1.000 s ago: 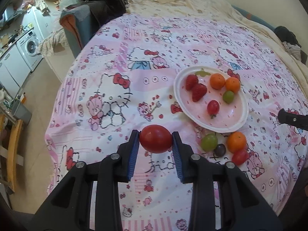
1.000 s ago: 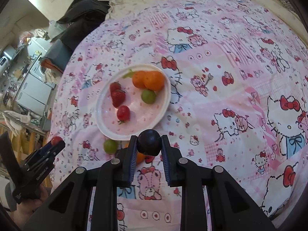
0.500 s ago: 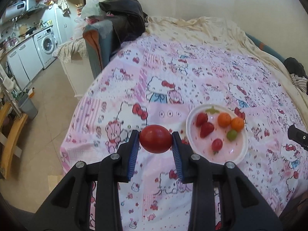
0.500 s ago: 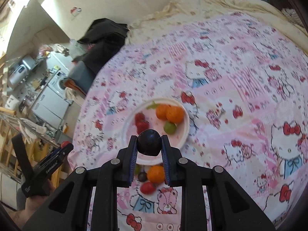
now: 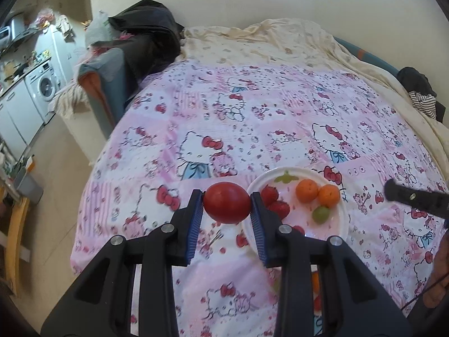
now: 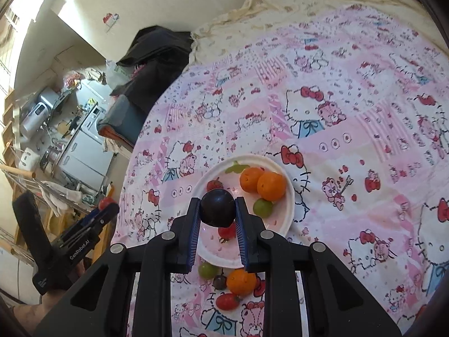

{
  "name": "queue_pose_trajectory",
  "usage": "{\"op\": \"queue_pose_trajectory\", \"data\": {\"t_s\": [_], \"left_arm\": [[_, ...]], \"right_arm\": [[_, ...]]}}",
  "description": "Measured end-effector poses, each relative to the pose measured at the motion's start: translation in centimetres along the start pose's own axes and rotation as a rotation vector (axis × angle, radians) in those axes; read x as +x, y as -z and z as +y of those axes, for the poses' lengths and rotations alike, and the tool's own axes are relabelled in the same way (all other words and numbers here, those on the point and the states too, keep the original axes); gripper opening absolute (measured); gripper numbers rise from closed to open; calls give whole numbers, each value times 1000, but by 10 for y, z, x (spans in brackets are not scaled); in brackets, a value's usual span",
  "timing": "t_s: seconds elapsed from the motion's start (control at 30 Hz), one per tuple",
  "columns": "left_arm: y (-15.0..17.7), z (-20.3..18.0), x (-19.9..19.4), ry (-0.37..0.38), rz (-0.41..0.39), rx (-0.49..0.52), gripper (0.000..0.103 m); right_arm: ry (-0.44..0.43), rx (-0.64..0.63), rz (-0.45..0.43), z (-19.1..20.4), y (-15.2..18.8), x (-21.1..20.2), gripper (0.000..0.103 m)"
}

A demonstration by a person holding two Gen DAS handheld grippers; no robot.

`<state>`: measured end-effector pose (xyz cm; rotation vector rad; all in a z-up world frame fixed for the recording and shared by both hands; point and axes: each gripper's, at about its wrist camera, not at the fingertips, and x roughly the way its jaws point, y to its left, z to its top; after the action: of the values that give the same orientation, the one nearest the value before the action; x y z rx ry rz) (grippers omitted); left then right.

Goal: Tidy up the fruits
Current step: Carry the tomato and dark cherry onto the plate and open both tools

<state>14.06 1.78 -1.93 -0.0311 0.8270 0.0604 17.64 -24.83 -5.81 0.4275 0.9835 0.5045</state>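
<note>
Your bed [image 6: 350, 129] carries one white plate [image 6: 286, 210] near its foot edge, holding two oranges [image 6: 271, 186]. Your left claw [image 5: 226, 207] pinches one tomato [image 5: 226, 206]; your right claw [image 6: 217, 208] pinches one dark plum [image 6: 217, 207]. Only the right view shows four fruits [image 6: 241, 281] off-plate and "GenRobot.AI".

Left claw [image 5: 226, 207] clamped on load; right claw [image 6: 217, 208] likewise, both raised.

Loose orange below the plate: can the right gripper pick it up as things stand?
Probably not yet. The right gripper is shut on the dark plum, so its jaws are full; the orange itself lies uncovered on the bedspread.
</note>
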Motion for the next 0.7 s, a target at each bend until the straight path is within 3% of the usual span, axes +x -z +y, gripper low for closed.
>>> {"op": "queue_pose_trajectory", "data": {"t_s": [0.17,0.47,0.7], "left_arm": [[-3,-17,31,35,50,33,30],[25,-44,87,86,169,94,30],[36,-51,103,92,215,118,30]], "right_arm": [[33,-21,70,-3,-2,31,25],[98,11,201,-19,9,69,25],[135,61,276,-34,20,84,25]]}}
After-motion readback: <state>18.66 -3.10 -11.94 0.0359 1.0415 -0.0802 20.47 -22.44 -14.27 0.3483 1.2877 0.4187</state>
